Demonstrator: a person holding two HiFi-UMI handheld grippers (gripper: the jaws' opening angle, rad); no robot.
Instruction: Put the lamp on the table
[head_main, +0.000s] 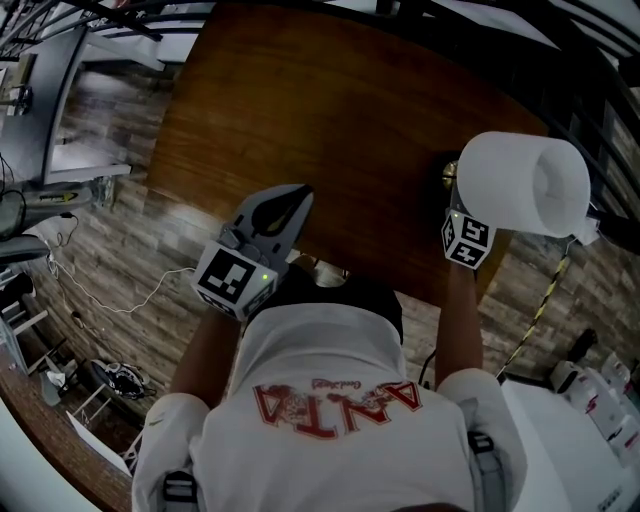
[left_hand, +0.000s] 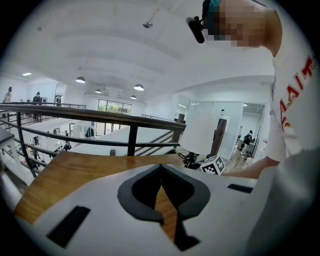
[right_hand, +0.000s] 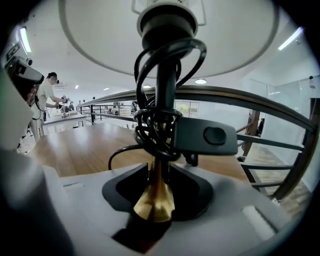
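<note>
Lamp (right_hand: 165, 85) stands upright, shade topmost, apparently on the table (right_hand: 75, 150), stem between the right tool's (right_hand: 159, 172) parted jaws

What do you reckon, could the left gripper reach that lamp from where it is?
Probably yes: only bare table lies between the left gripper and the lamp. The right gripper has its open jaws around the brass stem, though, so that spot is taken.

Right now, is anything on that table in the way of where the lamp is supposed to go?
Nothing visible is. The table is bare wood, and the lamp is already at its right edge, its brass stem between the right gripper's fingers. The left gripper is off at the near edge, clear of it.
</note>
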